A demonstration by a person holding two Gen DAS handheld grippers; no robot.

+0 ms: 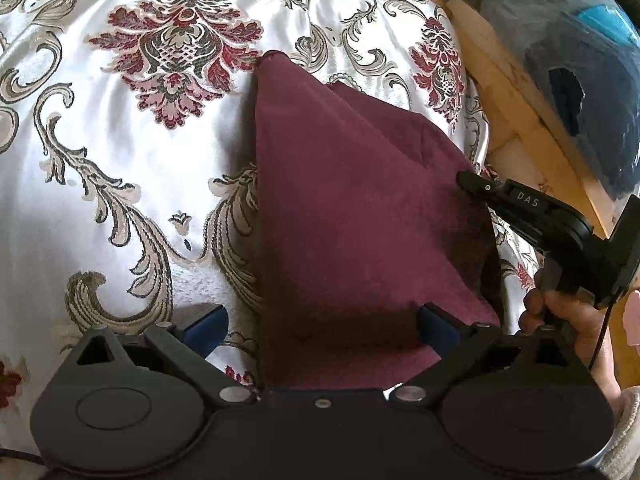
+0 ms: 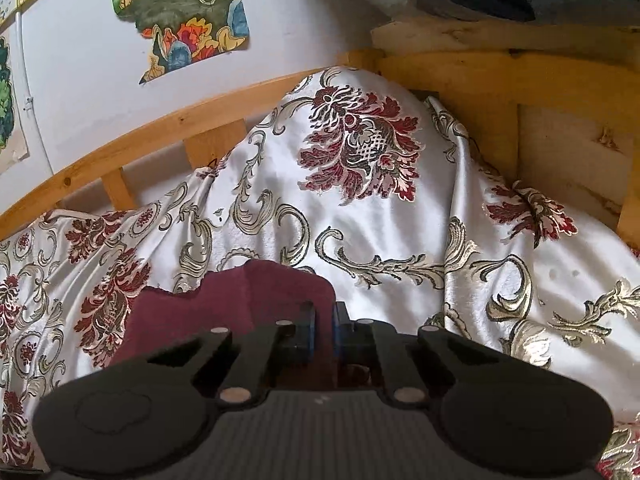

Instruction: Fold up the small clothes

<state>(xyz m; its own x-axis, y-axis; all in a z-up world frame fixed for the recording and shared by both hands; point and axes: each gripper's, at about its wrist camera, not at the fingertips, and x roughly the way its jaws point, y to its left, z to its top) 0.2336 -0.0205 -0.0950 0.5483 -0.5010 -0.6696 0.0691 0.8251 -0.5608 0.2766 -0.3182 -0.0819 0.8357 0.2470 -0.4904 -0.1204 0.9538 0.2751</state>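
A maroon cloth (image 1: 352,200) lies folded into a pointed shape on the white floral bedspread (image 1: 120,160). My left gripper (image 1: 320,326) is open, its blue pads wide apart over the cloth's near edge. My right gripper (image 2: 323,330) is shut on the maroon cloth (image 2: 224,304) at its right edge. It also shows in the left wrist view (image 1: 472,182), black, at the cloth's right side, held by a hand (image 1: 560,320).
A wooden bed frame (image 2: 480,72) runs behind and to the right of the bedspread (image 2: 360,220). Paintings (image 2: 180,12) hang on the white wall. A blue bundle in plastic (image 1: 580,60) lies beyond the frame (image 1: 520,92).
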